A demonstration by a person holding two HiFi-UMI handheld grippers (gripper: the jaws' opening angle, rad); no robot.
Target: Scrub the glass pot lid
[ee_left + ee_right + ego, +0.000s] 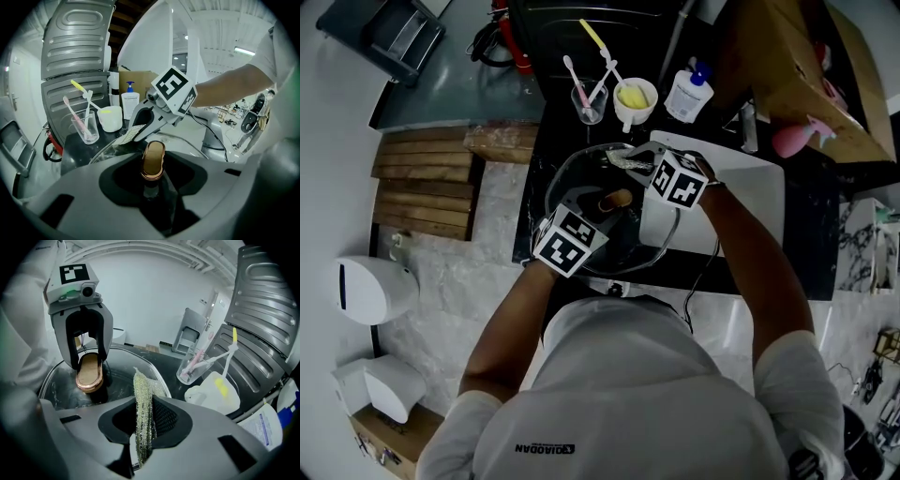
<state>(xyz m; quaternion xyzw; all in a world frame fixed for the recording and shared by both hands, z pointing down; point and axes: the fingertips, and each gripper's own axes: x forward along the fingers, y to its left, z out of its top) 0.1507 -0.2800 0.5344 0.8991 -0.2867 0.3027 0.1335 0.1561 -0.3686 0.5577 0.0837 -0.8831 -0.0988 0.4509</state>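
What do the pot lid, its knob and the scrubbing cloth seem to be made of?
Lid: clear glass, glossy; you can see straight through it and it catches reflections.
Knob: probably wood on a metal base; matte tan top, shiny coppery edge.
Cloth: likely a metallic-thread mesh; thin, limp, with a glittering yellow-green weave.

Household wash corner rigged up inside a lab-style hall.

In the head view I look down on a black counter [806, 234] beside a marble-patterned top [487, 234]. A glass of toothbrushes [589, 101], a white cup [635, 105] and a pump bottle [687, 94] stand at the back, which reads to me as a home sink corner. Around it I see a cardboard box [787, 75], wooden slats [422, 183] and a white dispenser [370, 289]. My left gripper view adds a high white ceiling with a strip light [246, 50] over an open hall, more lab than house.
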